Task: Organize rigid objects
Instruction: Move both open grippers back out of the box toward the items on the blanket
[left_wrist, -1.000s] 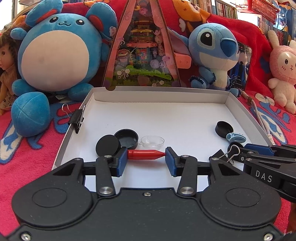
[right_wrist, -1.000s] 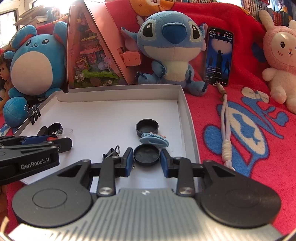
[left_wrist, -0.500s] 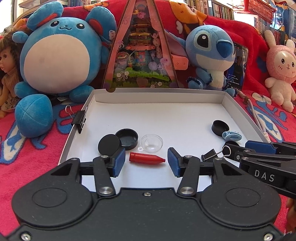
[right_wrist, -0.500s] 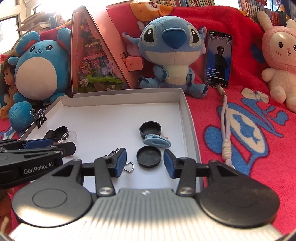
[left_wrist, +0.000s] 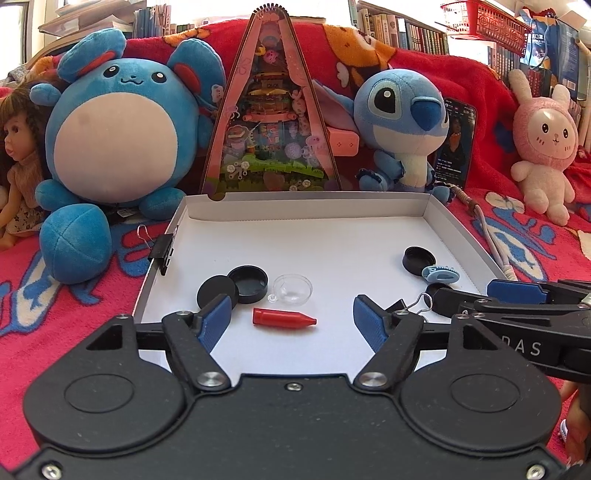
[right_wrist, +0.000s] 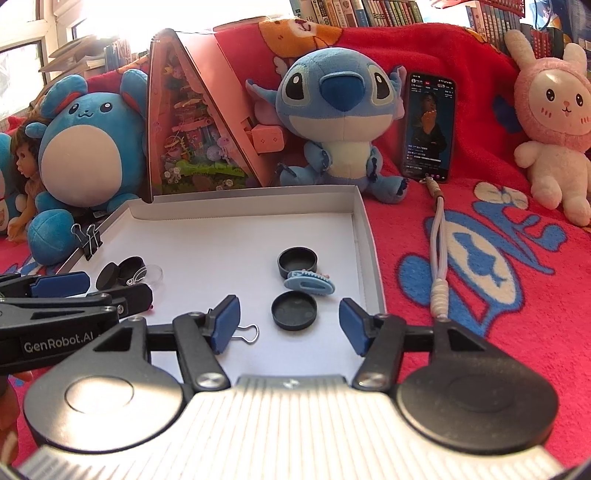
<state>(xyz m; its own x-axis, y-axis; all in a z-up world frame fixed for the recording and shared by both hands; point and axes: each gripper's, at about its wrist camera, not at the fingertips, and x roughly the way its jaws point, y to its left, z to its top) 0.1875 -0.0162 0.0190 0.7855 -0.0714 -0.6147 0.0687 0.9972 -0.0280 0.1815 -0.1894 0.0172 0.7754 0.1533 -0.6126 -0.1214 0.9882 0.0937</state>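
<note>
A white shallow box (left_wrist: 306, 208) holds small objects. In the left wrist view my left gripper (left_wrist: 291, 323) is open and empty, with a red pen cap (left_wrist: 282, 318) lying loose between its fingers. Two black caps (left_wrist: 247, 283) and a clear dome (left_wrist: 292, 289) lie just beyond. In the right wrist view my right gripper (right_wrist: 290, 326) is open and empty, with a black cap (right_wrist: 294, 310) lying between its fingers. A light blue hair clip (right_wrist: 309, 285) leans on another black cap (right_wrist: 297, 260). A binder clip (right_wrist: 246, 333) lies by the right gripper's left finger.
A black binder clip (left_wrist: 162, 248) grips the box's left wall. Plush toys, a doll, a triangular toy house (left_wrist: 271, 122) and a phone (right_wrist: 430, 127) with its cord stand behind and right of the box on a red blanket (right_wrist: 480, 266).
My left gripper opened, let go of the red pen cap and drew back. My right gripper opened, let go of the black cap and drew back. Both objects now lie in the box.
</note>
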